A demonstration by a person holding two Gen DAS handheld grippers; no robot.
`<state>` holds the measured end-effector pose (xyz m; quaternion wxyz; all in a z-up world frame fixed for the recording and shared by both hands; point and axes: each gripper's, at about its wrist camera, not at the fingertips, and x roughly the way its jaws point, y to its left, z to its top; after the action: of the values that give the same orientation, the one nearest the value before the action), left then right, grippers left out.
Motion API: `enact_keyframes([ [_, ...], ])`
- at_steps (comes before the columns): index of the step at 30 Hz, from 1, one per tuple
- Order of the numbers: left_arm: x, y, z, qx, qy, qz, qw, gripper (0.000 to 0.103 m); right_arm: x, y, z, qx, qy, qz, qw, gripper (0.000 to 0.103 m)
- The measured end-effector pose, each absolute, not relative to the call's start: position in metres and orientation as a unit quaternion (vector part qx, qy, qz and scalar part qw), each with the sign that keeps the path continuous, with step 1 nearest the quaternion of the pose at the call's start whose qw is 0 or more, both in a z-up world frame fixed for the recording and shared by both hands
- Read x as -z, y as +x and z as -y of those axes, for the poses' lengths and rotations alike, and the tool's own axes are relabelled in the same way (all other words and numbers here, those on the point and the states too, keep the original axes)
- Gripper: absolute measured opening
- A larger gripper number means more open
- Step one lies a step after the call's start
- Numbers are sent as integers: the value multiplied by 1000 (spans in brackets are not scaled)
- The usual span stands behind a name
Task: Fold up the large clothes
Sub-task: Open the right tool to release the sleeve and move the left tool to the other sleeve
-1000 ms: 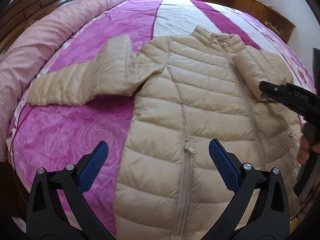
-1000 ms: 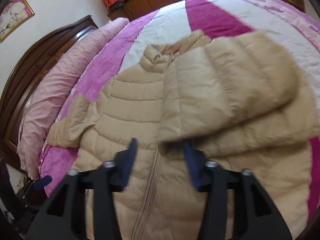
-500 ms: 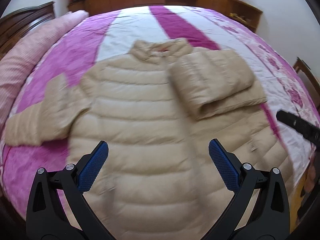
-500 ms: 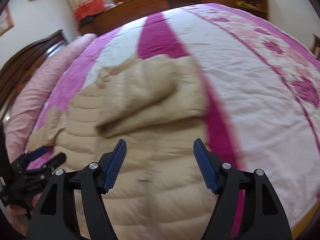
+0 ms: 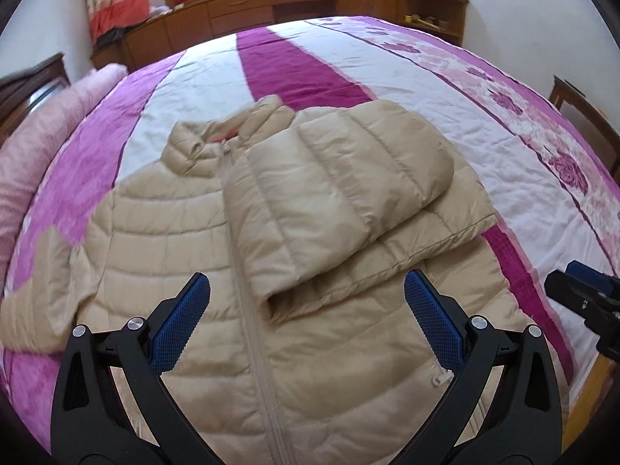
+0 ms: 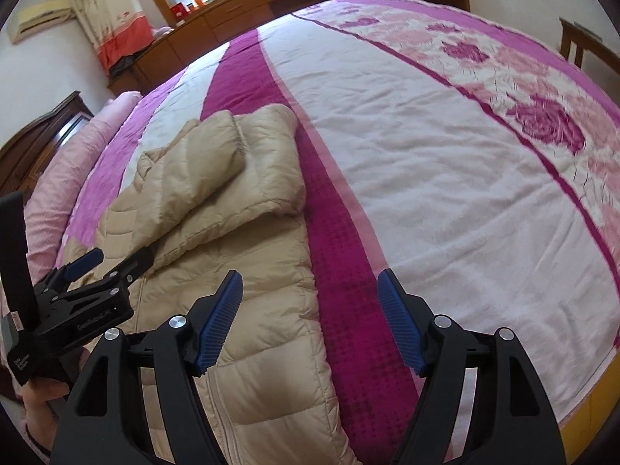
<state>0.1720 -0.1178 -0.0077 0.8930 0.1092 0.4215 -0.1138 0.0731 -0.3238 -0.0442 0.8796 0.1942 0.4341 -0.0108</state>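
Observation:
A beige quilted puffer jacket (image 5: pixel 193 240) lies front up on the bed, zipper closed, collar at the far end. Its right sleeve (image 5: pixel 333 178) is folded across the chest; the left sleeve (image 5: pixel 35 302) stretches out to the left. My left gripper (image 5: pixel 306 321) is open and empty, above the jacket's lower front. My right gripper (image 6: pixel 310 317) is open and empty, above the jacket's right edge (image 6: pixel 271 271) and the bedspread. The left gripper also shows in the right wrist view (image 6: pixel 112 263), and the right gripper's tip shows in the left wrist view (image 5: pixel 581 294).
The bed has a pink, white and magenta floral bedspread (image 6: pixel 445 147). A rolled pink quilt (image 5: pixel 35 131) lies along the left side by a dark wooden headboard (image 6: pixel 35 143). Wooden cabinets (image 5: pixel 310 4) run under the window. A wooden chair (image 5: pixel 581 112) stands at the right.
The right gripper let go of the right sleeve, which now rests folded across the chest, and drew back to the right. The left gripper's view swung from the left sleeve toward the jacket's centre.

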Motion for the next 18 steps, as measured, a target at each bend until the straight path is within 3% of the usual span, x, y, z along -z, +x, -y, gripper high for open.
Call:
enact_keyframes([
  [14, 22, 204, 175, 136, 163, -419, 883, 95, 61, 68, 334, 10, 227, -441, 868, 73],
  [18, 29, 203, 191, 128, 201, -402, 884, 74, 66, 66, 339, 14, 237, -444, 864, 73],
])
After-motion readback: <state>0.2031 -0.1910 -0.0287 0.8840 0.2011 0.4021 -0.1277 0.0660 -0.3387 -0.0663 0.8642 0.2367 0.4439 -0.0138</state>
